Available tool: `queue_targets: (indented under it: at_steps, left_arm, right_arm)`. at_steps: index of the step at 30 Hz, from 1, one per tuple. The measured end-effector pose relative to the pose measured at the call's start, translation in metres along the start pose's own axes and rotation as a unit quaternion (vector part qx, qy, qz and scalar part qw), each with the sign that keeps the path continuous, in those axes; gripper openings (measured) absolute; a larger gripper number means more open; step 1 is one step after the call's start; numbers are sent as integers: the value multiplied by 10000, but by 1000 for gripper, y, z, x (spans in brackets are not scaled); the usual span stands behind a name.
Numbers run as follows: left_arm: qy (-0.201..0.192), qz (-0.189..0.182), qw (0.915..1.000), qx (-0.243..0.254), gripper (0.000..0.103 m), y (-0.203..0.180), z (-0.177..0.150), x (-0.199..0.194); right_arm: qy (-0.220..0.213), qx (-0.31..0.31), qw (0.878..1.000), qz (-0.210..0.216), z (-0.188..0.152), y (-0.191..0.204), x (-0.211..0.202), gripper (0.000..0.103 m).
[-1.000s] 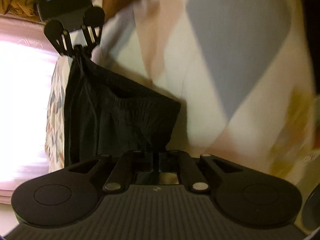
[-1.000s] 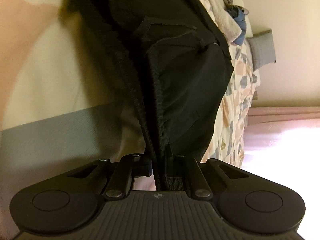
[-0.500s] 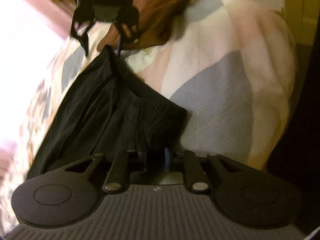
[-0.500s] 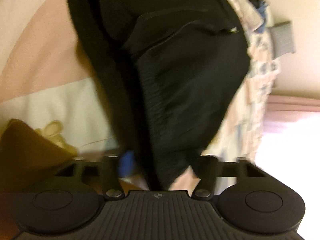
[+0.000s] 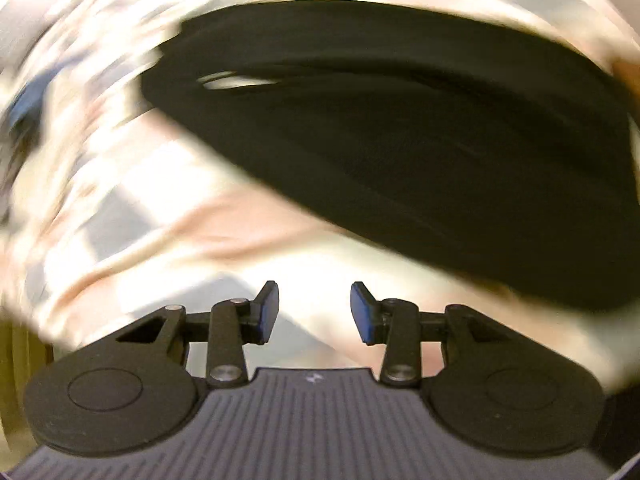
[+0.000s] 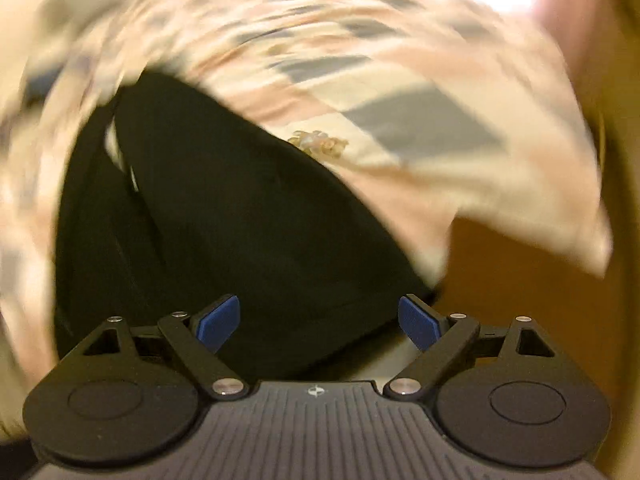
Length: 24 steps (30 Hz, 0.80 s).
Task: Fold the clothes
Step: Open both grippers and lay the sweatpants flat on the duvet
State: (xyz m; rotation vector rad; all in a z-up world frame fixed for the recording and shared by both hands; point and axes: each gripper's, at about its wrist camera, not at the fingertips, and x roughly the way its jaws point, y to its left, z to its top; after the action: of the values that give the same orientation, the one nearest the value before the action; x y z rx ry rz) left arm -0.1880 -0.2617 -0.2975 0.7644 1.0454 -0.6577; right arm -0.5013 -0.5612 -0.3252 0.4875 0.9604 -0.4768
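Note:
A black pair of shorts (image 5: 400,128) lies spread on the patterned bedspread (image 5: 120,208); both views are smeared by motion. My left gripper (image 5: 314,312) hovers above the bedspread beside the shorts, its jaws opening, with nothing between its blue pads (image 5: 267,308). In the right wrist view the shorts (image 6: 240,216) lie flat below my right gripper (image 6: 318,322), whose jaws are opening wide; the cloth shows beneath the gap but the blue pads (image 6: 218,322) do not press on it.
The bedspread (image 6: 400,92), in pink, cream and grey-blue patches, ends at a hanging corner at the right, with a brown floor (image 6: 520,280) beyond it. Bright light washes out the top of the right wrist view.
Both grippers held the hanging shorts a second ago and have let go. The shorts now lie on the bed. Both grippers have lifted and rolled, jaws spreading apart.

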Motion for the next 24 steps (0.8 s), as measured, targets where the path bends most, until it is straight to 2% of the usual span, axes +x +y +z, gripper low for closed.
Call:
queue_targets:
  at_steps: [3, 6, 9, 12, 14, 18, 22, 23, 24]
  left_arm:
    - [105, -1, 9992, -382, 36, 68, 67, 36]
    - [172, -331, 9981, -488, 37, 122, 149, 92]
    - [210, -798, 9949, -579, 37, 169, 231, 159]
    - [202, -835, 9954, -419, 37, 200, 289, 206]
    - [212, -836, 9958, -291, 37, 218, 322, 233]
    - [619, -1025, 9924, -285, 38, 231, 354, 277]
    - [1041, -1269, 9853, -482, 35, 241, 359, 305]
    - [1084, -1323, 9840, -496, 24, 243, 357, 307]
    - [1101, -1392, 9829, -492, 8, 246, 354, 307]
  right_arm:
    - [3, 1189, 9929, 67, -10, 21, 10, 88]
    - [-3, 2129, 9770, -152, -22, 40, 19, 88]
    - [-164, 3122, 9483, -552, -39, 71, 27, 88]
    - [-328, 3799, 9178, -1105, -52, 118, 32, 89]
    - [-394, 4070, 9034, -1290, -53, 151, 37, 89]
    - [-580, 4259, 8868, -1701, -56, 214, 42, 92]
    - [-526, 4579, 8693, -1785, -68, 251, 43, 94]
    - [-506, 4602, 8675, -1822, -70, 256, 43, 94]
    - [-489, 4609, 8659, -1882, -72, 262, 43, 93]
